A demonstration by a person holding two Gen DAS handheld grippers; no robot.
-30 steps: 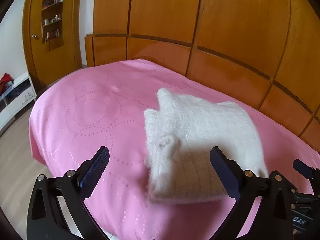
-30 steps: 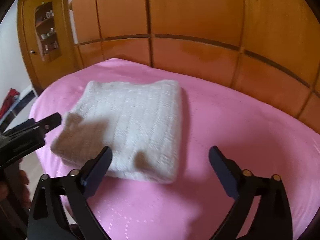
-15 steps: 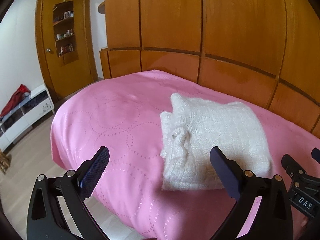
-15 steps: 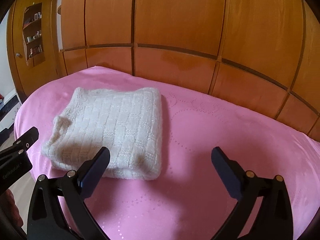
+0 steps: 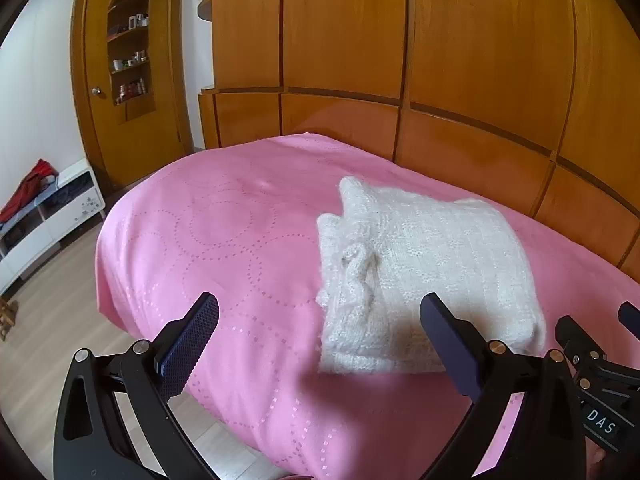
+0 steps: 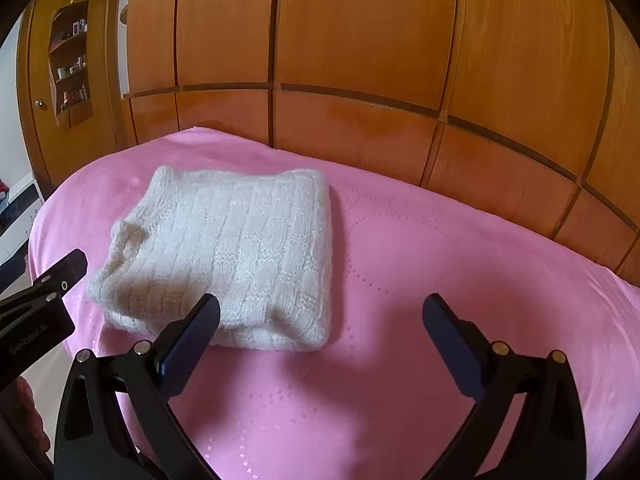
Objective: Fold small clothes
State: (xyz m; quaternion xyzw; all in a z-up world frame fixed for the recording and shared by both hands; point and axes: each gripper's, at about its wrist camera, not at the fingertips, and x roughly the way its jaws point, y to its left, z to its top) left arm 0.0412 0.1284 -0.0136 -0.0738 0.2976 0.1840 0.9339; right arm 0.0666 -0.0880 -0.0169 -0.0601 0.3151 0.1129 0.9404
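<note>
Looking through the left wrist view, the white knitted sweater [image 5: 432,280] lies on the pink bedspread [image 5: 224,248], to the right of the middle and closer to the near edge of the bed than to the wooden wall [image 5: 440,60] behind. It is already folded into a thick, nearly square bundle, so the folding of this piece looks done. A bumpy bit of knit pokes out on its left side, and the left edge is a little loose and uneven. The left gripper [image 5: 320,344] is wide open and holds nothing; its two dark fingers sit apart, above the near edge of the bed, with the right one in front of the bundle's near corner. A part of the other tool shows at the far right. In the right wrist view, the sweater [image 6: 240,256] sits to the left on the bedspread [image 6: 460,280], with a smooth rounded fold on its right side and a checked pattern on top. Its left end looks softer and more rumpled. The right gripper [image 6: 326,344] is wide open too and empty, with its left finger in front of the near edge of the bundle. No other clothes show on the bed, so I think little is left, maybe only tidying that loose left end.
</note>
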